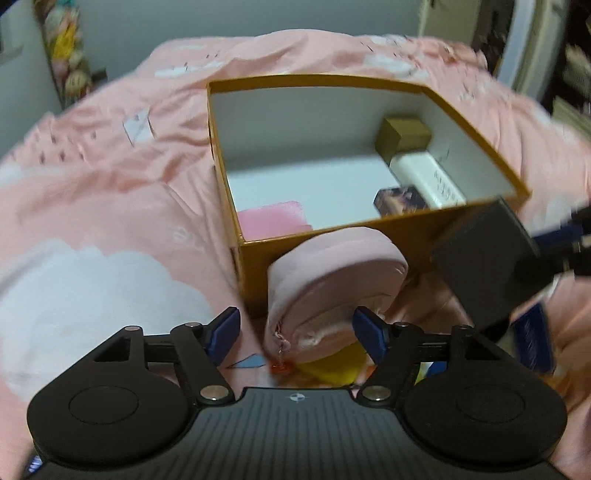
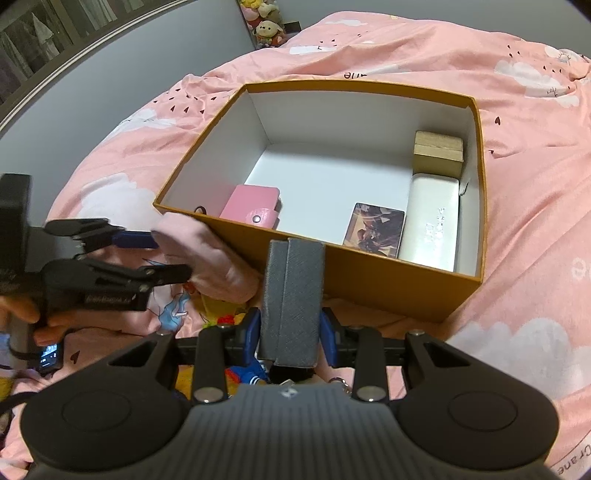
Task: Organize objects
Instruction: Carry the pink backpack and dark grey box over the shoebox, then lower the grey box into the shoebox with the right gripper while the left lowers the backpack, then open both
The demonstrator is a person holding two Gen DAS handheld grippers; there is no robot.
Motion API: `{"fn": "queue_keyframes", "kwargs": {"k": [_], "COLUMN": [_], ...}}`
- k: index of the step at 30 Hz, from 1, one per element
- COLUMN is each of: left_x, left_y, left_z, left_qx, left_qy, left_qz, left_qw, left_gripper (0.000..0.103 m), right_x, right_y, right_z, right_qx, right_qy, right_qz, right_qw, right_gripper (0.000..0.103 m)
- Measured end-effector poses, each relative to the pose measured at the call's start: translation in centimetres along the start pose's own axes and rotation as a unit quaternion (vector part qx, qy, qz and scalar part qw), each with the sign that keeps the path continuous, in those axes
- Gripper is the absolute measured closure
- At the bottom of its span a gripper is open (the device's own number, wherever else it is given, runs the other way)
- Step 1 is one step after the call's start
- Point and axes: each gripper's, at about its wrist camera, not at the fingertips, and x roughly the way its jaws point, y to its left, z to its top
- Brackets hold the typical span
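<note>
An orange box (image 2: 369, 269) with a white inside stands on the bed. In it lie a pink card holder (image 2: 253, 206), a picture card (image 2: 375, 229), a white case (image 2: 430, 225) and a small gold box (image 2: 437, 151). A round pink pouch (image 1: 332, 280) leans against the box's near wall (image 1: 369, 236). My left gripper (image 1: 297, 332) stands open, wide, with the pouch's lower edge between its fingers. The same left gripper (image 2: 173, 254) shows from the side next to the pouch (image 2: 207, 254). My right gripper (image 2: 291, 328) is shut on a grey wallet (image 2: 293, 295), held upright just before the box wall.
A rumpled pink duvet (image 2: 517, 184) with white clouds covers the bed. Yellow and blue items (image 1: 332, 369) lie under the pouch. Plush toys (image 2: 266, 26) sit at the far wall. A hand (image 2: 22, 310) holds the left gripper. The grey wallet (image 1: 480, 258) hangs right of the pouch.
</note>
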Motion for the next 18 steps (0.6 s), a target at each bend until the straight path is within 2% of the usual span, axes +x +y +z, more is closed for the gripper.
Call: {"fn": "queue_keyframes", "kwargs": {"k": [1, 3, 5, 11, 15, 18], "left_x": [0.3, 0.7, 0.8, -0.9, -2.5, -4.4], "left_y": [0.2, 0.4, 0.4, -0.7, -1.8, -1.9], "left_z": [0.0, -0.2, -0.2, 0.0, 0.4, 1.2], "left_qx": [-0.013, -0.038, -0.061, -0.062, -0.039, -0.044], "left_qy": [0.002, 0.000, -0.001, -0.017, -0.026, -0.027], "left_qz": [-0.012, -0.029, -0.044, -0.030, -0.022, -0.042], "left_qw": [0.9998, 0.9989, 0.9971, 0.9975, 0.9986, 0.9978], "left_gripper": [0.017, 0.021, 0.039, 0.065, 0.071, 0.071], "right_x": [-0.2, -0.8, -1.4, -3.8, -4.8, -5.2], "right_y": [0.0, -0.1, -0.2, -0.1, -0.1, -0.5], "right_z": [0.0, 0.1, 0.2, 1.4, 2.4, 3.3], "right_qx": [0.000, 0.003, 0.007, 0.009, 0.010, 0.019], "right_qy": [-0.001, -0.005, -0.009, -0.036, -0.056, -0.067], "right_qz": [0.002, 0.006, 0.013, 0.032, 0.036, 0.045], "right_qw": [1.000, 1.000, 1.000, 0.999, 0.998, 0.997], "right_gripper": [0.067, 0.067, 0.067, 0.068, 0.069, 0.069]}}
